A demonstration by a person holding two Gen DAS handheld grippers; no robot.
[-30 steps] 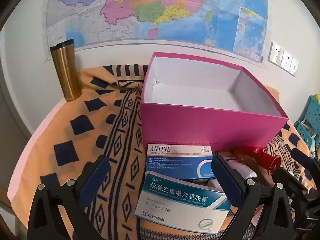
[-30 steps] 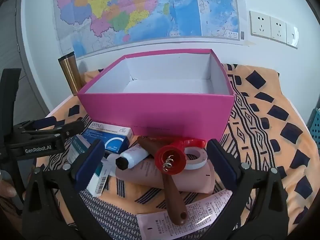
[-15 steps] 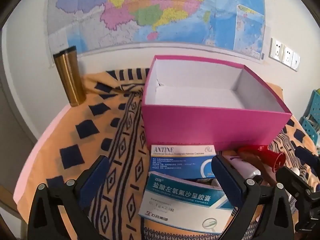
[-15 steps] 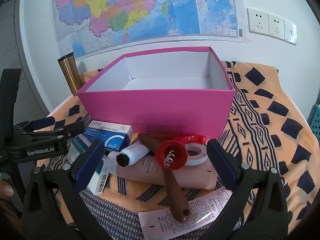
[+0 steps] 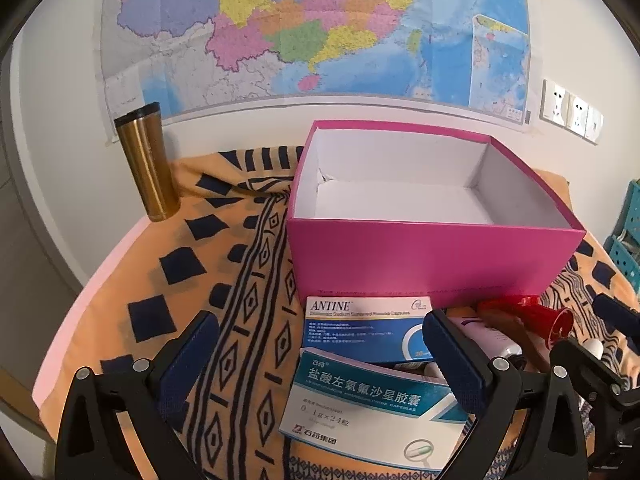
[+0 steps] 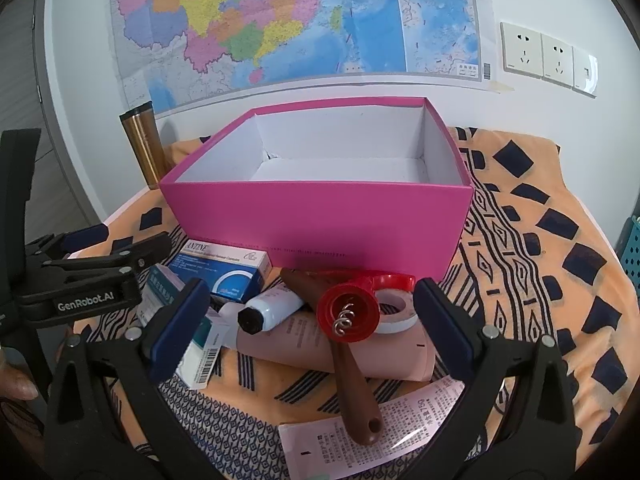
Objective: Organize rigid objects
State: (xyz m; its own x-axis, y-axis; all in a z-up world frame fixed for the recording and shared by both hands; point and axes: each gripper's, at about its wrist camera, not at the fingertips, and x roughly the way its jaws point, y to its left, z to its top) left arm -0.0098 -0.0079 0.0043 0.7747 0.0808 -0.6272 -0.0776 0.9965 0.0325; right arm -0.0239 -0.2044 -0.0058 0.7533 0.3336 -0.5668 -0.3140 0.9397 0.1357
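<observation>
Backed off slightly from pink box; both hand-held grippers released, empty. Risk: corkscrew rolling off tube.

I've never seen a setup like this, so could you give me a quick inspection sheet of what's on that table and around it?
Surface: round table under an orange patterned cloth.
Job's things: open pink box, nothing seen inside; in front of it a blue ANTINE carton, a teal-and-white medicine carton, a white bottle with a dark cap, a pink tube, a red-headed corkscrew with brown handle and a tape roll.
Clutter: printed receipt at the near edge; gold tumbler standing upright at the back.
Grippers: left gripper and right gripper, jaws open, holding nothing.
Cables: nothing seen.
Surroundings: wall map, wall sockets.
</observation>
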